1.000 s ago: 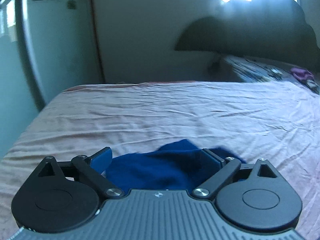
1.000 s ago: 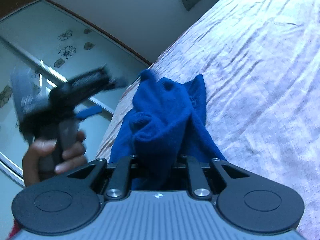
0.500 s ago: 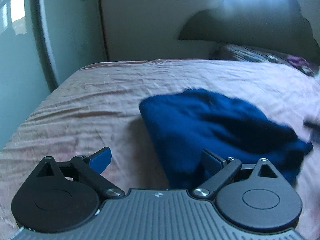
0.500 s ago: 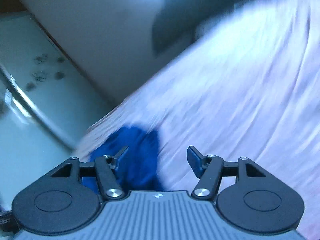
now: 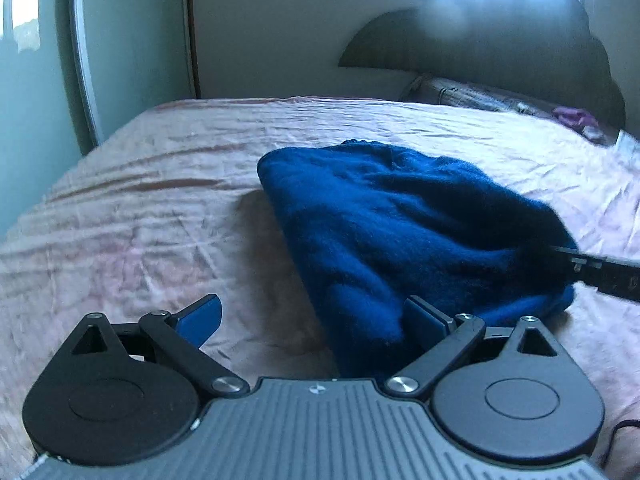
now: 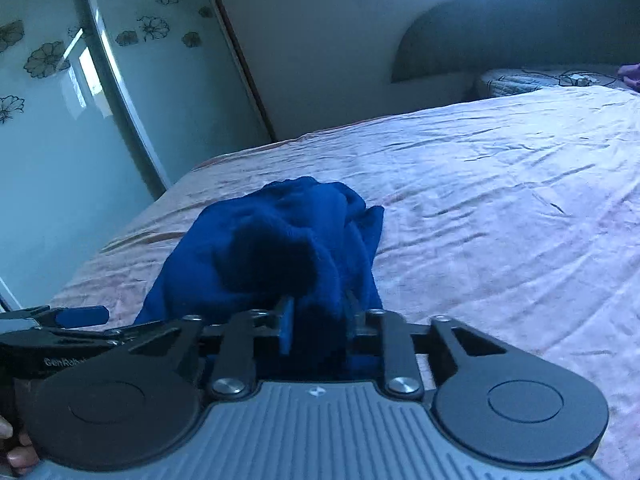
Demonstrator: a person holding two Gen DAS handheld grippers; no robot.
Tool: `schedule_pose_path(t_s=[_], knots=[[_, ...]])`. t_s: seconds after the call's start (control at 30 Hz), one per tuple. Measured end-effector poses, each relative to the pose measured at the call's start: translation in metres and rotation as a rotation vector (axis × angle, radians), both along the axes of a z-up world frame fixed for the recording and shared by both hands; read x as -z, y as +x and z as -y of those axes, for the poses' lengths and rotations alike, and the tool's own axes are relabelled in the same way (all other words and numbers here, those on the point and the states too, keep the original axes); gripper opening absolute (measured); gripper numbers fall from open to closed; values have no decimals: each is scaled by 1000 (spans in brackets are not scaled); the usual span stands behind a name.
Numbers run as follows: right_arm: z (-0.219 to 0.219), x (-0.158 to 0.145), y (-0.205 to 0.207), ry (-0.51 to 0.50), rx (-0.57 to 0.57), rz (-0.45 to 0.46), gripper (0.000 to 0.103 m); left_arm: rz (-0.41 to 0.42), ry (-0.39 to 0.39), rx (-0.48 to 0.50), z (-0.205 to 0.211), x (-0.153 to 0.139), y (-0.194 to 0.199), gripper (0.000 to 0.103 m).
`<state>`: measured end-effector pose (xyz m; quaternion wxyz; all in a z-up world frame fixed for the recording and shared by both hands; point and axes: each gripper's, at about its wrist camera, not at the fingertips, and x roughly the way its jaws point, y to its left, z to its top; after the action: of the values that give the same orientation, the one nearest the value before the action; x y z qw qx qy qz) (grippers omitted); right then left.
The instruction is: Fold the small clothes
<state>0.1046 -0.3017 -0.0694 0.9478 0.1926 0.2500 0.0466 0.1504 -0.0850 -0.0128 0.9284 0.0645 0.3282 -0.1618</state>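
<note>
A bunched dark blue knit garment (image 5: 400, 232) lies on the pink bed sheet (image 5: 160, 208). My left gripper (image 5: 316, 316) is open just above the sheet, with the garment's near left edge between its fingers. My right gripper (image 6: 318, 320) is shut on the garment's near edge (image 6: 280, 248); its fingers show at the right edge of the left wrist view (image 5: 600, 268). The left gripper also shows at the left edge of the right wrist view (image 6: 76, 316).
A wardrobe with glass sliding doors (image 6: 100, 80) stands left of the bed. A dark headboard (image 5: 500, 48) and patterned pillows (image 5: 480, 96) lie at the far end. The wrinkled sheet (image 6: 500, 200) stretches to the right of the garment.
The right gripper, open half a second ago, has come back to the garment and closed on its near edge. The left gripper stays open and the garment has settled on the bed.
</note>
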Motion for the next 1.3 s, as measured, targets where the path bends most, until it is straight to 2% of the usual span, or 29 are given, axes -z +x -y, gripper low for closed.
schedule_pose_path(t_s=[0.2, 0.27, 0.37, 0.47, 0.53, 0.57, 0.63, 0.7, 0.97, 1.07, 1.2, 1.3], knots=[[14, 10, -4, 111, -27, -35, 8, 18, 11, 33, -3, 0, -12, 99], [17, 14, -5, 81, 17, -55, 9, 25, 53, 41, 0, 5, -13, 100], [23, 14, -7, 103, 16, -63, 12, 13, 44, 34, -1, 6, -11, 99], [18, 0, -10, 42, 57, -30, 39, 4, 34, 25, -1, 5, -8, 99], [11, -12, -11, -30, 70, 10, 77, 3, 34, 24, 0, 4, -8, 99], [7, -17, -10, -72, 70, 32, 82, 4, 38, 23, 1, 4, -7, 100], [-1, -23, -3, -143, 57, 55, 81, 8, 48, 23, 2, 4, -6, 101], [-6, -24, 9, -170, 31, 43, 81, 11, 51, 20, 2, 3, -4, 102], [16, -9, 44, -8, -19, -57, 81, -9, 33, 9, -2, 1, 13, 103], [32, -1, 59, 72, -78, -92, 85, -31, 8, -2, -4, 2, 24, 103], [52, 15, 79, 230, -185, -144, 85, -89, -88, -15, -11, 5, 44, 103], [61, 24, 86, 299, -243, -139, 86, -182, -224, -28, -21, 12, 63, 102]])
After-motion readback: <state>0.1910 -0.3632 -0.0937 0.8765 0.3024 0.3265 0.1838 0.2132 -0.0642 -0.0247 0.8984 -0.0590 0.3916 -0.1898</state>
